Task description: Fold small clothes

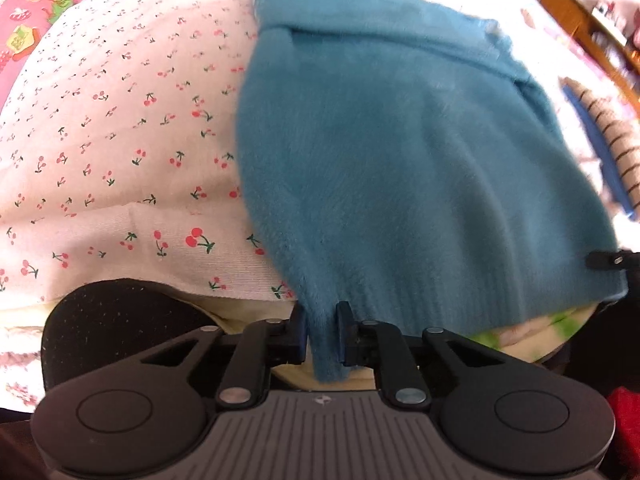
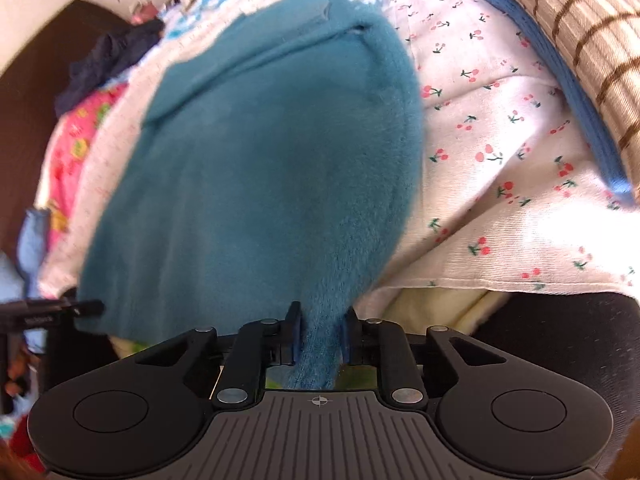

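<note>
1. A fuzzy teal sweater (image 1: 400, 152) is seen spread over a white sheet printed with cherries (image 1: 120, 120), its near hem hanging past the sheet's edge.
2. The hem's left corner is pinched between the narrowed fingers of the left gripper (image 1: 322, 334), with a flap of fabric drooping below the pads.
3. The hem's right corner is clamped in the same way by the right gripper (image 2: 320, 338).
4. In the right wrist view, the sweater (image 2: 260, 168) is shown with its sleeves folded across the body.
5. A folded beige garment with brown stripes (image 2: 568, 32) is laid over a blue one (image 2: 560, 92) to the right of the sweater, apart from it.
6. A pink patterned cloth (image 1: 40, 4) is visible at the far left.
</note>
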Demonstrator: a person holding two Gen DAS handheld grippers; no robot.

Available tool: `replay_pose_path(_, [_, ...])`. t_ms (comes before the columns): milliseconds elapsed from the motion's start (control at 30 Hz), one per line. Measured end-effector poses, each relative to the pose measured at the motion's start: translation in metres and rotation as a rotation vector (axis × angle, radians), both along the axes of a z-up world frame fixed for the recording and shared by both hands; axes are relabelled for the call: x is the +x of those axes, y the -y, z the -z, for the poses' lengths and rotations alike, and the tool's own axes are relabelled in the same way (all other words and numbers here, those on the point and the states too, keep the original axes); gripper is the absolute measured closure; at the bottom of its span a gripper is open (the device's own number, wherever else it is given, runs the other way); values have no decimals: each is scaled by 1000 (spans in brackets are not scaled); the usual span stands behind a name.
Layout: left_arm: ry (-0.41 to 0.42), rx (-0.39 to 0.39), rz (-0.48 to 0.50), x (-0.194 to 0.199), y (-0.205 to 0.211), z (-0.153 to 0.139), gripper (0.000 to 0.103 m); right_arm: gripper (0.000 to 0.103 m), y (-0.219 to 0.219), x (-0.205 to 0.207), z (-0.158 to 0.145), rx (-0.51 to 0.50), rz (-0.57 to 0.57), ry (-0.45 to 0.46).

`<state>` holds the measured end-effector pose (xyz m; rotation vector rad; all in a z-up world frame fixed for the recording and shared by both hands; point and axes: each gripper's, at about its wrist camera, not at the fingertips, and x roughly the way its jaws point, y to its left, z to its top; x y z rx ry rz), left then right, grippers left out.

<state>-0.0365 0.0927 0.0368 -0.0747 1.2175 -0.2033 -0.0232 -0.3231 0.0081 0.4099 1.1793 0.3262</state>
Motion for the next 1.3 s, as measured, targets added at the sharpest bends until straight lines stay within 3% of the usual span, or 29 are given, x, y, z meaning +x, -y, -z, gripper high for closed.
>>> replay_pose_path(333, [-32,2,-53,10,6,18,83,81,-17,11,12,-34,-21,-42])
replay_pose_path(467, [60,16,-59,-5,11,2,85,84,-11,10,14,6,0,-50])
replay_pose_path(633, [141,-67,-106,-15,4,-10,85,86,-5,3,10,53,28,-20])
replay_pose_path(733, [146,-89,-117,-15,0,-9,86,86,-5,1,2,72,34,12])
replay_pose_path(1000, [191,-14,-86,-27,7,-19,86,86,-11,4,-5,73,45,46])
replay_pose_path(1167, [199,-40,-87,-25,5,-25,86,86,-7,2,-7,109,65,61])
replay_pose_path(1300, [209,4,-65,-29,9,-34,86,87,-2,1,-11,139,72,81])
